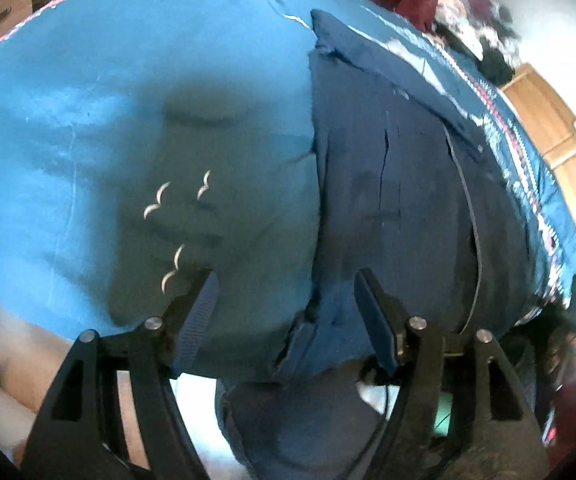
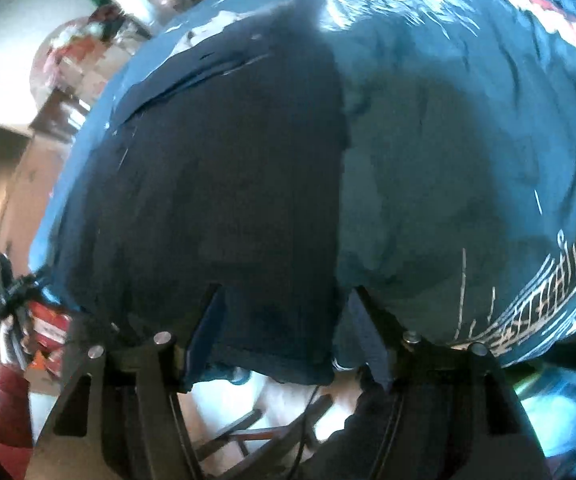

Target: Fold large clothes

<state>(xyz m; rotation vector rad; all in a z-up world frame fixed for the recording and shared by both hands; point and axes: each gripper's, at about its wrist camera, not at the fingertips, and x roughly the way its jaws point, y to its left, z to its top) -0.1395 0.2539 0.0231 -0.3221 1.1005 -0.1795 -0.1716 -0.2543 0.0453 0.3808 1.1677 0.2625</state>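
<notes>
left wrist view: the left gripper (image 1: 286,300) stands with its jaws wide apart and nothing clamped, angled down over the near end of the dark navy garment (image 1: 391,168), which lies flat on the blue bedspread (image 1: 88,120). the garment runs as a long strip from the near edge of the bed toward the far side, its long left border lying straight on the spread. the near hem (image 1: 315,344) hangs slightly past the bed edge and passes between the two fingers, but the pads do not press it. judgement: the step in hand is to take the near corners for the next fold; lower the jaws until one pad is under the hem and one over it, then close on all layers together, not on the bedspread beneath. right wrist view: the right gripper (image 2: 284,320) is likewise wide and empty, with the garment's other near portion (image 2: 216,184) between and beyond its fingers, its right border near the right finger. the picture is blurred, so layer count cannot be told. judgement: grip at matching depth on both sides, keep the hem taut between the two tools, lift evenly, and carry it toward the far end so the edges align.
</notes>
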